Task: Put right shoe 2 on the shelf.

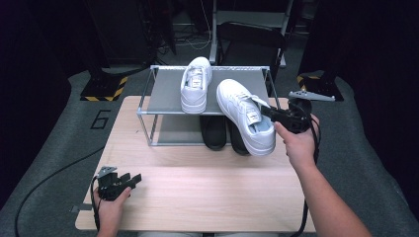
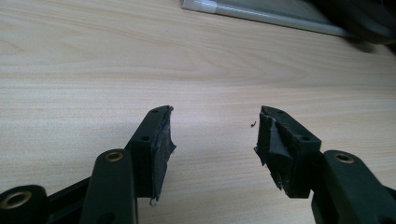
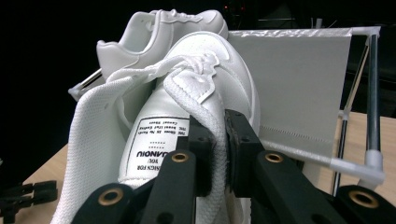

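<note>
My right gripper (image 1: 269,111), clenched on the white shoe's (image 1: 247,118) collar, holds it toe toward eleven o'clock over the rack (image 1: 168,91).

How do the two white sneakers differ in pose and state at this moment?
The white lace-up sneaker on the rack's grey top shelf lies flat and untouched, while the white lace-up sneaker in the right gripper is held in the air, tilted, partly over the shelf's front edge. The right gripper pinches the held sneaker at its side wall by the opening; the shelved one is free. Both look like a matching pair.
</note>
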{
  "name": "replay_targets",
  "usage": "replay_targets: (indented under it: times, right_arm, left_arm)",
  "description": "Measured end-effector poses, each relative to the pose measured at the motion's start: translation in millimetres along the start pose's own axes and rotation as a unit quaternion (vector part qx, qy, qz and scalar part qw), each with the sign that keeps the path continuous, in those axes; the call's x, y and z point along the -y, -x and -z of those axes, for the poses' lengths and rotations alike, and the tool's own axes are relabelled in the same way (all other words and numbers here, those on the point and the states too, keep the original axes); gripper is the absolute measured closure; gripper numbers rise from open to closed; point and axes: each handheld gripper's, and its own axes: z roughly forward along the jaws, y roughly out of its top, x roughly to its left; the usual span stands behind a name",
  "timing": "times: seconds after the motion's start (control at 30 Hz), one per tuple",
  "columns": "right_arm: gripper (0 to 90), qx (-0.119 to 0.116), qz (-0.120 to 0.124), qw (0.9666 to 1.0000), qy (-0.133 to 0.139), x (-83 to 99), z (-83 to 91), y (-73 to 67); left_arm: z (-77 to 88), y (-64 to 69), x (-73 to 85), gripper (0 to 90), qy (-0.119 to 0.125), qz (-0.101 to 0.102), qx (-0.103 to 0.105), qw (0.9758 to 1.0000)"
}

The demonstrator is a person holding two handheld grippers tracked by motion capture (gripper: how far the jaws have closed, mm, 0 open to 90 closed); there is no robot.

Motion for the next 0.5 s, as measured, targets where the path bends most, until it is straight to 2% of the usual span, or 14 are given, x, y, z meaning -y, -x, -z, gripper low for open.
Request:
replay_targets:
  times: [0.1,0.13,0.2,0.27,0.47,0.5]
  right_arm:
    - [82.1,0.008,-0.001,1.0,0.004,-7.9,-10.2,4.2]
    - [82.2,0.013,0.002,0.9999,0.004,-14.2,-18.3,6.9]
    - [82.1,0.016,0.002,0.9999,0.005,-18.7,-24.8,8.8]
    - [82.2,0.02,0.001,0.9998,0.005,-23.9,-32.5,11.1]
    - [82.2,0.037,-0.005,0.9993,-0.002,-40.4,-61.7,18.1]
    - [82.2,0.037,-0.005,0.9993,-0.002,-40.4,-61.7,18.1]
  left_arm:
    - [0.2,-0.1,0.0,44.4,0.001,-0.002,0.0,1.0]
    - [-0.3,0.0,0.5,44.4,0.004,0.002,0.0,1.0]
    - [0.4,-1.2,0.3,44.4,-0.002,0.001,0.001,1.0]
    - [-0.6,-1.4,0.7,44.4,0.005,0.004,-0.001,1.0]
    - [-1.4,0.7,0.7,44.4,0.003,0.006,0.003,1.0]
    - [-1.4,0.7,0.7,44.4,0.003,0.006,0.003,1.0]
